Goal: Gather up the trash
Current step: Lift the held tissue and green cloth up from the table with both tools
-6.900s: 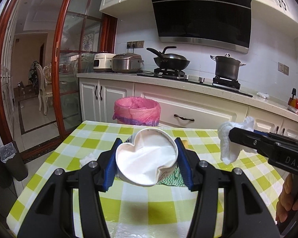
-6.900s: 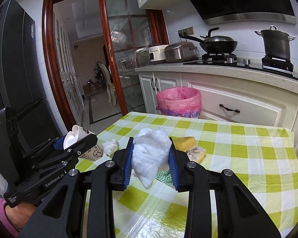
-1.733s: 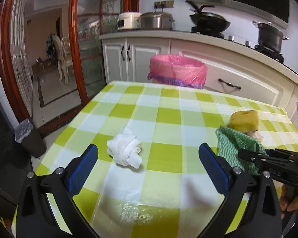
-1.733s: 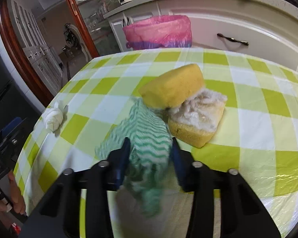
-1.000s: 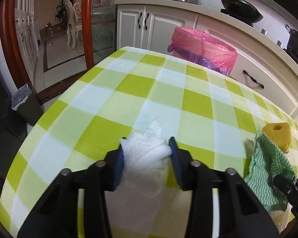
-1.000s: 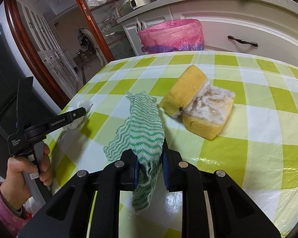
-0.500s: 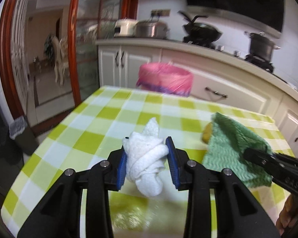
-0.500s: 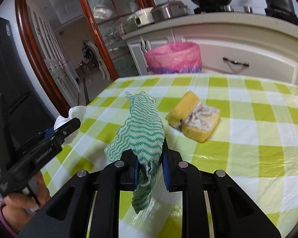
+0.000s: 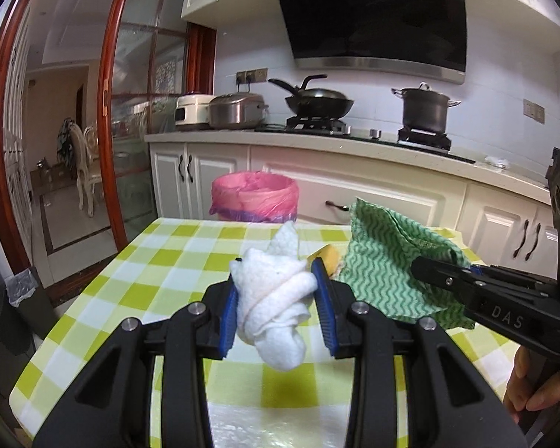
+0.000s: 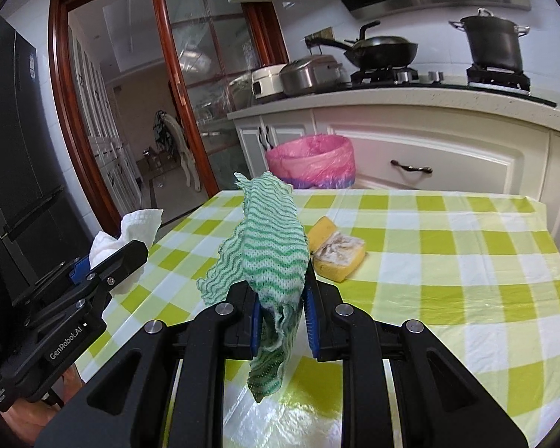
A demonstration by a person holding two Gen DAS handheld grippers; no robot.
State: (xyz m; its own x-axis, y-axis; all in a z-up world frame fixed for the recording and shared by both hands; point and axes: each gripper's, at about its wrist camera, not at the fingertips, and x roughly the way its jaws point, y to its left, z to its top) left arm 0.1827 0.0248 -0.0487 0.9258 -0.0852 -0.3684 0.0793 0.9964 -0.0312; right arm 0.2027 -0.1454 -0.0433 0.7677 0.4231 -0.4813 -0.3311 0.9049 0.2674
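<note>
My left gripper (image 9: 278, 298) is shut on a crumpled white paper towel (image 9: 274, 298) and holds it above the checked table (image 9: 160, 272). It also shows in the right wrist view (image 10: 127, 257) at the left, with the towel (image 10: 130, 231) in it. My right gripper (image 10: 282, 317) is shut on a green wavy-striped cloth (image 10: 272, 250), lifted off the table; the cloth also shows in the left wrist view (image 9: 384, 272). A bin with a pink bag (image 9: 254, 196) (image 10: 311, 162) stands on the floor beyond the table's far edge.
A yellow sponge with a worn white face (image 10: 338, 248) lies on the table in front of the cloth; a corner of it shows in the left wrist view (image 9: 326, 255). White cabinets (image 10: 429, 149) and a stove with pans stand behind the bin. A glass door (image 9: 138, 119) is at the left.
Both grippers have risen from the table with their loads. The left one closed on the paper towel about a second ago and lifted it; the right one lifted the green cloth.
</note>
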